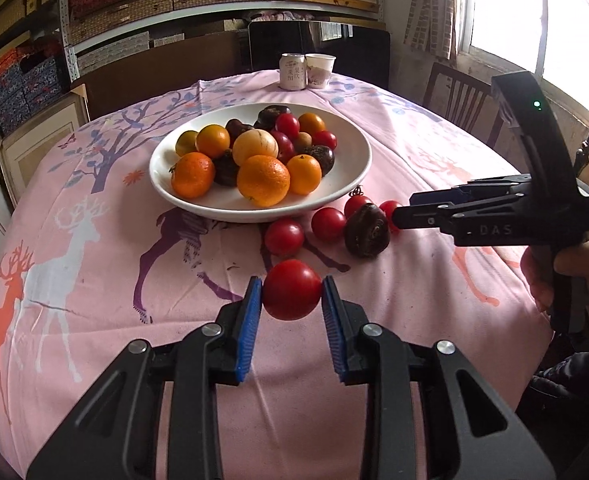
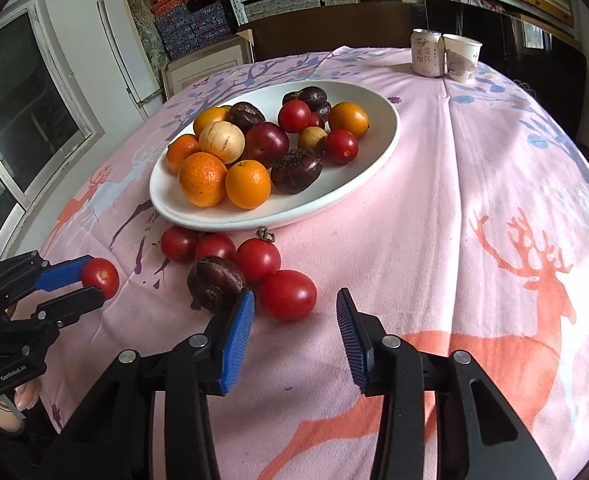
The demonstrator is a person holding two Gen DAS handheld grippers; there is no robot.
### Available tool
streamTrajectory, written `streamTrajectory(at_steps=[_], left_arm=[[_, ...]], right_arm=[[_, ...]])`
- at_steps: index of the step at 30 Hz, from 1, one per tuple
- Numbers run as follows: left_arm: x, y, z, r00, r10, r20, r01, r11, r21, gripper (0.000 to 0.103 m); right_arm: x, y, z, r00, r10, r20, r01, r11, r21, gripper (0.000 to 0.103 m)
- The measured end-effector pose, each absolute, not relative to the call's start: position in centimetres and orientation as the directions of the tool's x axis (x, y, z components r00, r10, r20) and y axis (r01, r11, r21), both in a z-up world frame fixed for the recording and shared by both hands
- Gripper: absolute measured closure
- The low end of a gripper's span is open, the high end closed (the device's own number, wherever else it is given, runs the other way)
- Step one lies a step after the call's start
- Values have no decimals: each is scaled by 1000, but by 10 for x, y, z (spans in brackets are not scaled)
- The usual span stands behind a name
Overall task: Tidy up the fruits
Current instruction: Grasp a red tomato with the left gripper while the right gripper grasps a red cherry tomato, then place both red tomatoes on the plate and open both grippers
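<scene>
A white plate holds oranges, tomatoes, dark fruits and a pale round fruit. My left gripper is shut on a red tomato, held in front of the plate. Several red tomatoes and a dark purple fruit lie on the cloth by the plate's near rim. My right gripper is open, its jaws either side of a red tomato, beside the dark fruit.
A pink deer-print tablecloth covers the round table. A drink can and a paper cup stand at the far edge. A chair and shelves stand beyond.
</scene>
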State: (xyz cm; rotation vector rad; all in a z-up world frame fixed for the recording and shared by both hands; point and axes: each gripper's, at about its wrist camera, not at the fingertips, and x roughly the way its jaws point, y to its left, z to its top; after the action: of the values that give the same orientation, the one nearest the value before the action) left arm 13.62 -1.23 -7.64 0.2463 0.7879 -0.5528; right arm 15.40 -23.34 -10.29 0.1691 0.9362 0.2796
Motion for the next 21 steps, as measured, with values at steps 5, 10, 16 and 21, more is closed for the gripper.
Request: streamTrajectory(at_steps=[5, 10, 16, 21], left_arm=[[140, -5, -79, 577, -369, -728, 535, 845, -5, 73], [141, 1, -76, 584, -378, -718, 523, 852, -23, 73], [144, 4, -60, 608, -392, -690, 517, 855, -30, 73], [158, -2, -37, 639, -388, -664, 509, 861, -13, 73]], right_arm=[[163, -230, -112, 531, 354, -770, -175, 935, 308, 73], [146, -238, -98, 575, 357, -736, -176, 933, 315, 74], [133, -258, -68, 632, 360, -686, -165, 928, 335, 74], [143, -266, -41, 666, 361, -652, -171, 926, 337, 74]])
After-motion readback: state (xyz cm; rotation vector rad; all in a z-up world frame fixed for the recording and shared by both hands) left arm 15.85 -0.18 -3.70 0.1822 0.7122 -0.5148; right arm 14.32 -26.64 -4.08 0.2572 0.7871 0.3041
